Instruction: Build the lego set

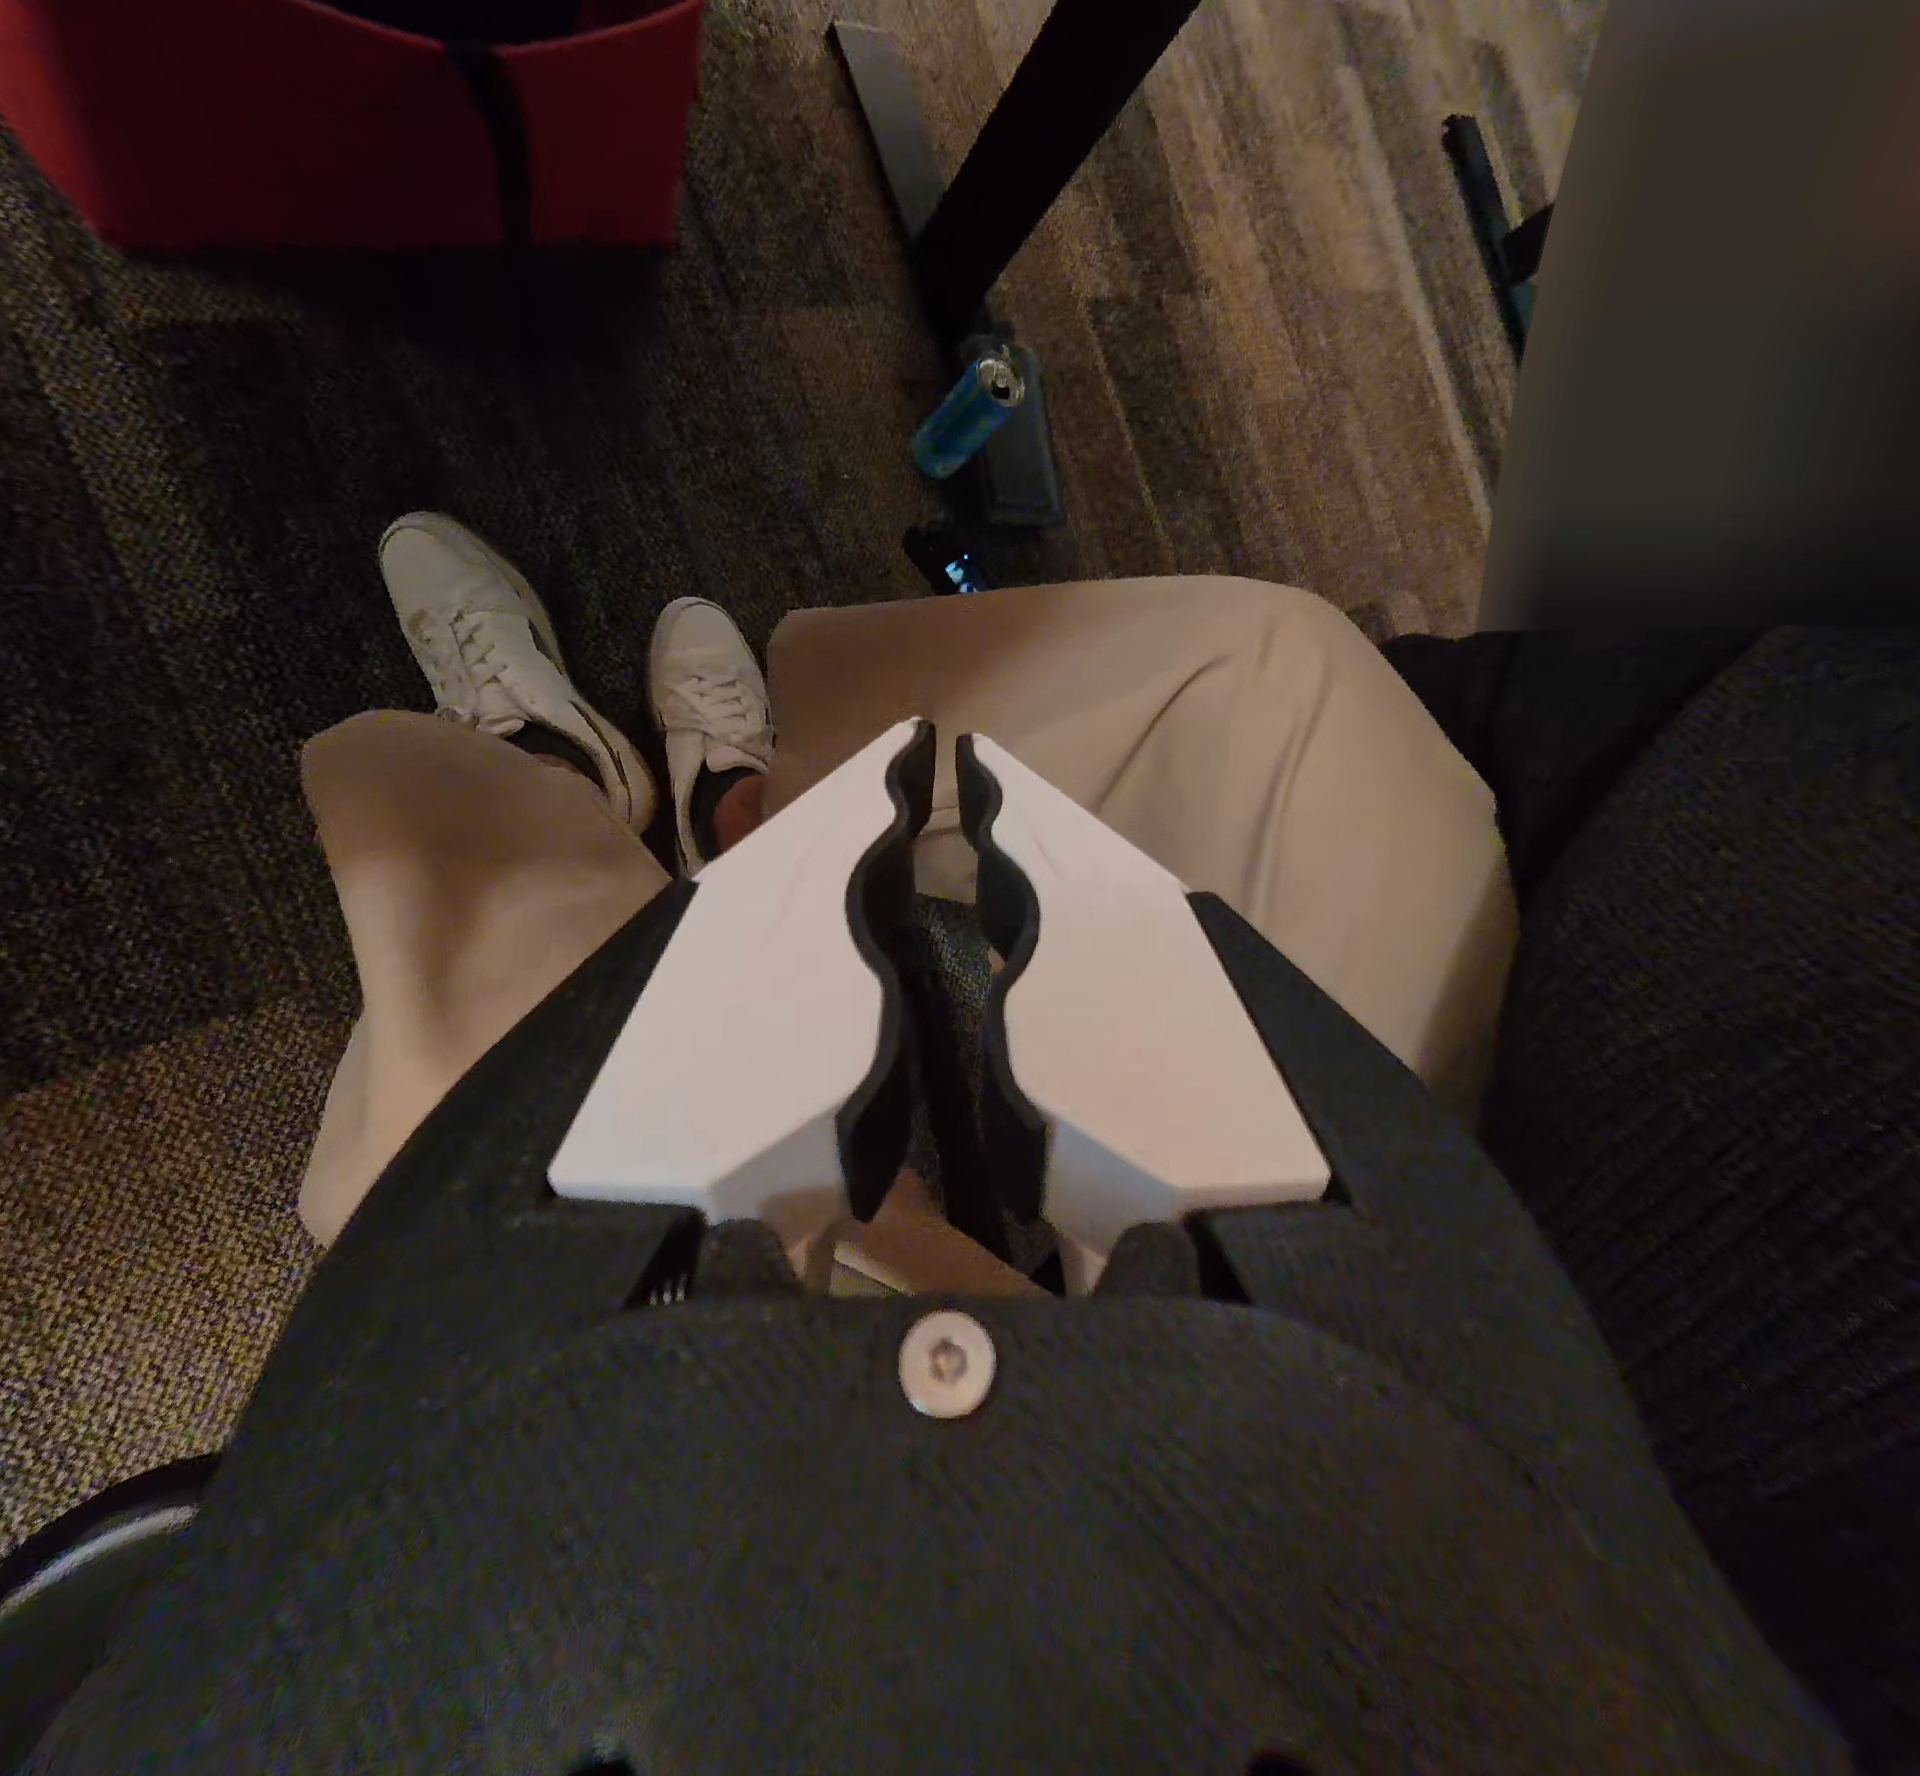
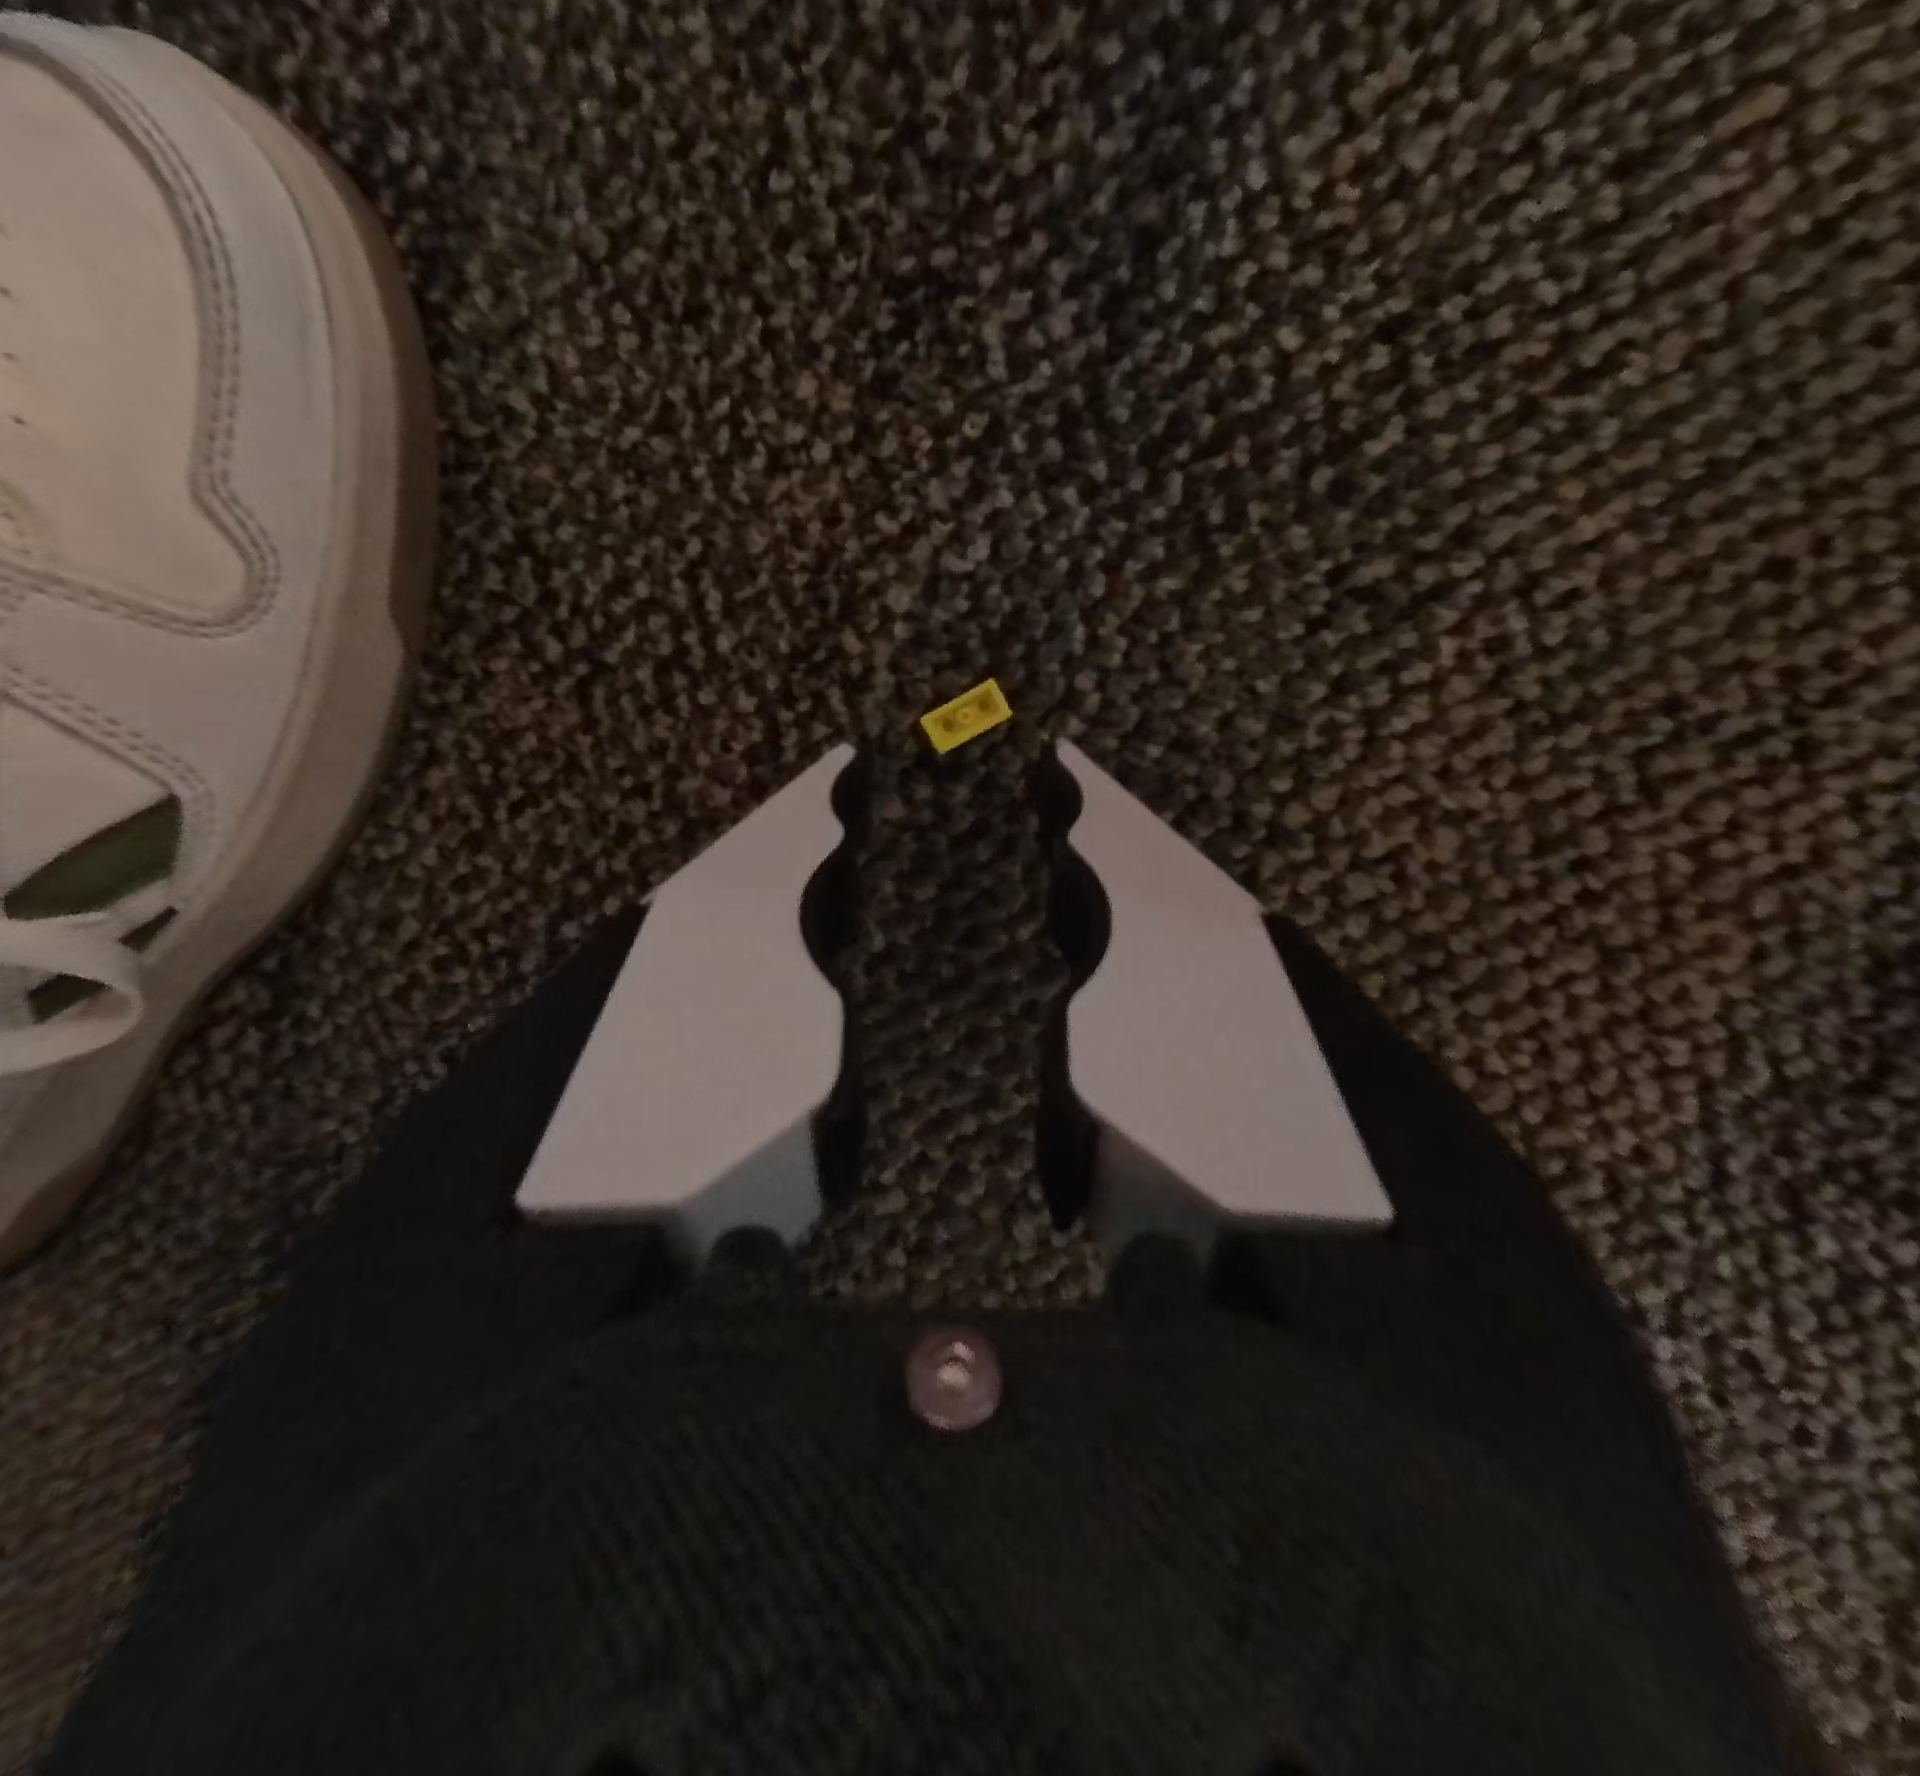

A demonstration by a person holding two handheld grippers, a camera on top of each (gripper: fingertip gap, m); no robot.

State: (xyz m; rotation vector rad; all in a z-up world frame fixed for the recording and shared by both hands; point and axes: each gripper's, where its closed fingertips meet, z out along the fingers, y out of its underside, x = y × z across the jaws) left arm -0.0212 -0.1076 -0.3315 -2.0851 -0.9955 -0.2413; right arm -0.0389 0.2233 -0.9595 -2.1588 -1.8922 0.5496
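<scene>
With its fingers spread, the right gripper (image 2: 948,758) hovers just short of the yellow lego piece (image 2: 966,716) on the carpet (image 2: 1351,376), apparently retrieving it, so next comes a careful closing around it, while the left gripper (image 1: 943,739), nearly pressed together and empty, idles.

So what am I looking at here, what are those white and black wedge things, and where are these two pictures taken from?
Each picture comes from a camera mounted on a hand-held gripper, looking forward along its two white fingers with black pads. A seated person holds one in each hand.

The left hand-held gripper is nearly closed, holds nothing, and points down over the person's beige trousers and white shoes. A red bin stands on the carpet.

The right hand-held gripper is open and empty, low over the carpet, aimed at a small yellow lego piece lying just beyond its fingertips, not yet gripped. A white shoe sits to the left.
</scene>
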